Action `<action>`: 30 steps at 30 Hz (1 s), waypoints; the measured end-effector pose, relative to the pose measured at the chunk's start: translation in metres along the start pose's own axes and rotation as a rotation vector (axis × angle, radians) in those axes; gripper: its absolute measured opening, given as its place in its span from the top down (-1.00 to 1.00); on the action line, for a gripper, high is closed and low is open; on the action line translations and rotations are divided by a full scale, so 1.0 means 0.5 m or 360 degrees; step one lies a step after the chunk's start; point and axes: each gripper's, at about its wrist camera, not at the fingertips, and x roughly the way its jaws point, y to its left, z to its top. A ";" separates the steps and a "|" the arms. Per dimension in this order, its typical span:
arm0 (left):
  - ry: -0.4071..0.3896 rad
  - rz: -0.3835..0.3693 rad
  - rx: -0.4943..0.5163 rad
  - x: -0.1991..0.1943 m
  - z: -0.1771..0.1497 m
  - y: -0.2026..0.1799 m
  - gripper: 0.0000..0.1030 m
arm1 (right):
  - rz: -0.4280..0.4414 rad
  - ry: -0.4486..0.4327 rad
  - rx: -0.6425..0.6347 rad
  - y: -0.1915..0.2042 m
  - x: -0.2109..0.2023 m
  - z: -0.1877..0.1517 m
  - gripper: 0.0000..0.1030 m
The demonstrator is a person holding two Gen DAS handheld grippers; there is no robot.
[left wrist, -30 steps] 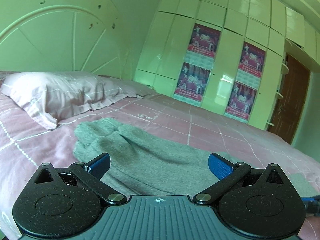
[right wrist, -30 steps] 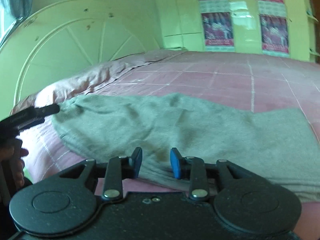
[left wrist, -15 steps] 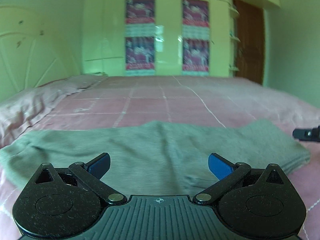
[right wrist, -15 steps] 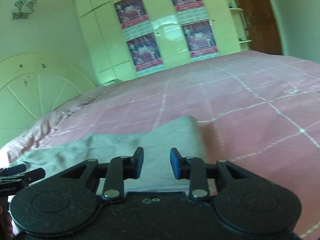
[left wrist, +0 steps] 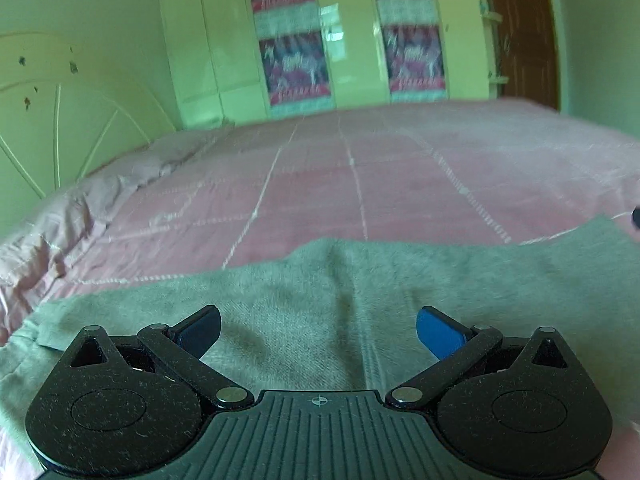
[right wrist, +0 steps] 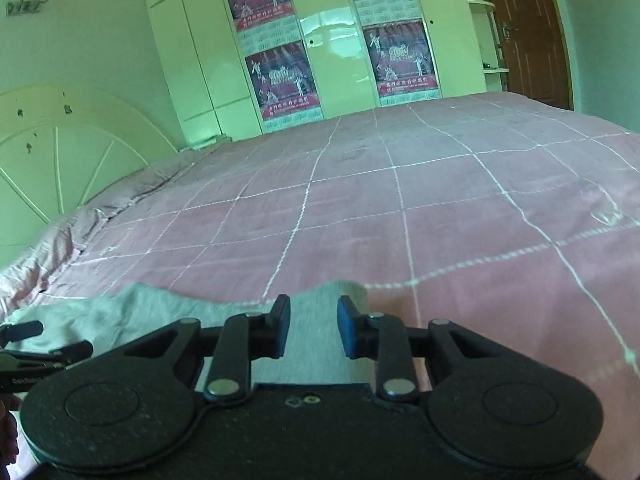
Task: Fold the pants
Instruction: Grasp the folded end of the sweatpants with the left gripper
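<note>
The grey pants (left wrist: 360, 288) lay spread lengthwise along the near edge of the pink bed (right wrist: 400, 208), looking like 1 long band, so I judged that the legs had perhaps been laid together and the crosswise folds were left (the layers were hard to tell apart). My left gripper (left wrist: 318, 328) hung over the middle of the cloth, its jaws wide apart and holding nothing. My right gripper (right wrist: 310, 330) sat at the cloth's right end, jaws parted with a narrower gap, nothing pinched. A pillow (left wrist: 60, 216) lay by the headboard (right wrist: 60, 152), wardrobe (right wrist: 320, 40) beyond.
</note>
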 end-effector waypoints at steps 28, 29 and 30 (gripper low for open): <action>-0.0124 -0.0221 -0.1628 -0.096 -0.320 0.512 -1.00 | -0.0126 -0.0085 0.0052 -0.101 -0.198 -0.159 0.20; -0.0132 -0.0257 -0.1711 -0.075 -0.333 0.525 -1.00 | -0.0118 -0.0076 0.0043 -0.096 -0.198 -0.162 0.19; -0.0157 -0.0297 -0.1743 -0.059 -0.339 0.537 -1.00 | -0.0112 -0.0066 0.0040 -0.091 -0.198 -0.163 0.18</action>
